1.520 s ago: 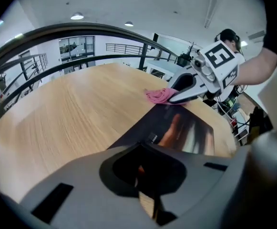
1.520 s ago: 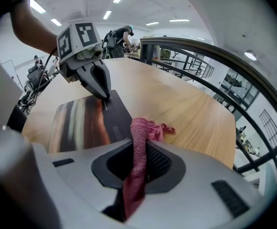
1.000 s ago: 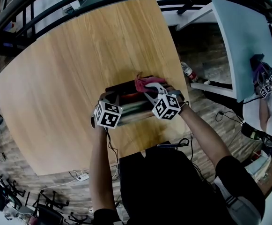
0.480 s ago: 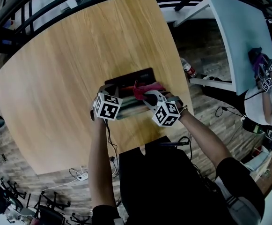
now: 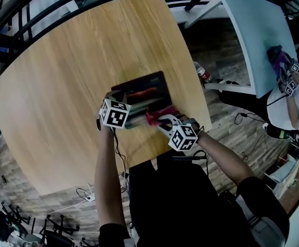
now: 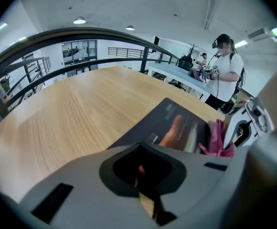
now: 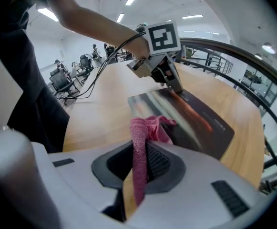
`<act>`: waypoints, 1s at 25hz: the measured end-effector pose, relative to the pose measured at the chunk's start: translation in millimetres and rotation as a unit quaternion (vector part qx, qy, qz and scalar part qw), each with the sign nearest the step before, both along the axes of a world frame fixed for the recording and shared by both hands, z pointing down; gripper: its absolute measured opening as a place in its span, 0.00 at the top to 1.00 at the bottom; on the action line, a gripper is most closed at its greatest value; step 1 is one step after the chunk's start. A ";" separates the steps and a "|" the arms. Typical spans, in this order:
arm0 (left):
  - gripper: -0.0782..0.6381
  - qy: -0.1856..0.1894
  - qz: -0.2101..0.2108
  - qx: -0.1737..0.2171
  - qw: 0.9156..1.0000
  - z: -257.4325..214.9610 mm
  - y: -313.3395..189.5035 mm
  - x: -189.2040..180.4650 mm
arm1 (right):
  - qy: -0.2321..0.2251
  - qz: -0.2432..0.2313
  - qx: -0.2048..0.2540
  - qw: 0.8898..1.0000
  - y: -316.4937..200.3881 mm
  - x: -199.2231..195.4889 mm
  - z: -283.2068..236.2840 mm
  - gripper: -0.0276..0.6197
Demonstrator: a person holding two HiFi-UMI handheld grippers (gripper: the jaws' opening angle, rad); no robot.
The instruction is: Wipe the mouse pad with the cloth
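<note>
A dark mouse pad (image 5: 145,92) with an orange-red print lies on the wooden table (image 5: 62,86). My right gripper (image 5: 163,120) is shut on a pink cloth (image 5: 157,115), which bunches against the pad's near edge. In the right gripper view the cloth (image 7: 147,128) rises out of the shut jaws (image 7: 137,168) and droops onto the pad (image 7: 200,123). My left gripper (image 5: 117,103) is shut, its tips resting on the pad's left edge (image 7: 178,90). In the left gripper view the pad (image 6: 176,125) stretches ahead of the jaws (image 6: 143,175), with the cloth (image 6: 217,140) at its right.
The table's near edge runs just behind both grippers. A dark railing (image 5: 36,4) curves round the far side. A bottle (image 5: 203,76) and cables lie on the floor to the right. Another person with grippers stands at a light-blue table (image 5: 252,40).
My right gripper has dragged the cloth across the pad from its far edge toward its near edge. The left gripper has stayed at the pad's left edge.
</note>
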State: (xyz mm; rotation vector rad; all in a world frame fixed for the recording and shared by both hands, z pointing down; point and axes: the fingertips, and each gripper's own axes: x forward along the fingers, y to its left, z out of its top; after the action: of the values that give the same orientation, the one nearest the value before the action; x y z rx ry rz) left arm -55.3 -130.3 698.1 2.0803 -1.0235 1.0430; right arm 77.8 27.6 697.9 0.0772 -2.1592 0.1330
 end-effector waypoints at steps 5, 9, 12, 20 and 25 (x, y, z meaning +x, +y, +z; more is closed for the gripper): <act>0.86 0.002 -0.002 0.005 1.000 -1.1 -0.4 -0.9 | -0.001 0.010 -0.033 0.999 13.1 1.6 -0.7 0.86; 0.86 0.019 -0.020 0.005 1.000 0.2 -0.8 -1.2 | -0.051 0.064 -0.071 0.994 -2.6 -1.2 -25.8 0.86; 0.86 0.024 -0.030 0.002 0.999 0.0 0.2 -0.8 | -0.129 0.157 -0.101 0.974 -38.5 -5.0 -61.5 0.86; 0.86 0.010 -0.030 0.006 0.999 -1.3 -1.1 0.5 | -0.201 0.286 0.006 0.937 -174.5 1.3 -112.0 0.86; 0.86 0.011 -0.032 0.003 0.999 -1.0 -1.0 -0.4 | -0.134 0.274 0.072 0.950 -225.8 -12.0 -78.8 0.86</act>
State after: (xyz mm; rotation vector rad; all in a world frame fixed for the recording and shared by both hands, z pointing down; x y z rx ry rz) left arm -55.7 -131.3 697.1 2.0455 -1.0763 0.9845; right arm 65.8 -198.2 619.1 0.7862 -2.3628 0.3179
